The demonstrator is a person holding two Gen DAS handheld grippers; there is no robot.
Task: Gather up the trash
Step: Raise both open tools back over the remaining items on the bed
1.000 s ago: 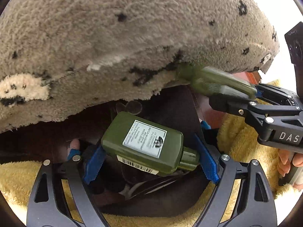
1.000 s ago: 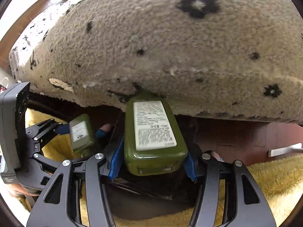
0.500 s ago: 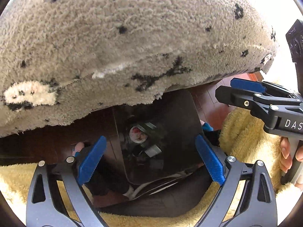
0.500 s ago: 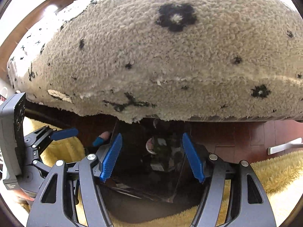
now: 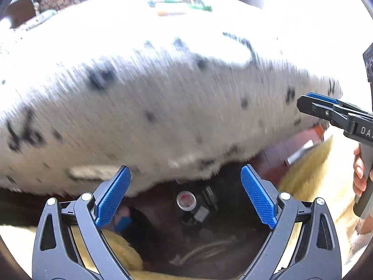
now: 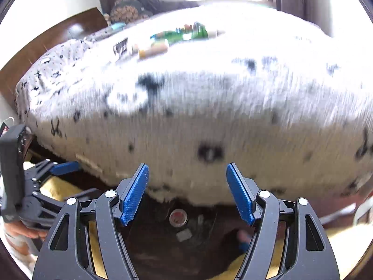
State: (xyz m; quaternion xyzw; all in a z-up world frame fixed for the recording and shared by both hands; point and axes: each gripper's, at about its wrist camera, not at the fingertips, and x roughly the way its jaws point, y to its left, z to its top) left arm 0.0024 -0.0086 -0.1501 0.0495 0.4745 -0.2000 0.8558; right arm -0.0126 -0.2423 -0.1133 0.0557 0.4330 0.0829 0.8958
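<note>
Both green bottles now dropped in trash bag (image 5: 186, 221); my left hand-held gripper (image 5: 185, 196) released, right hand-held gripper (image 6: 187, 193) empty & opening; more trash (image 6: 163, 42) on bed (image 6: 209, 116).

You are looking at a dark trash bag (image 5: 163, 238), standing open under the blanket's edge, with a round-rimmed container (image 5: 186, 200) lying inside among blurred, dim scraps.

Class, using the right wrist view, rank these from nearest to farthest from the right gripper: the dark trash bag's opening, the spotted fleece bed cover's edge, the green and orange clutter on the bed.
1. Dark trash bag's opening, just below the right gripper.
2. Spotted fleece bed cover's edge, straight ahead.
3. Green and orange clutter, far back on the bed top.
</note>
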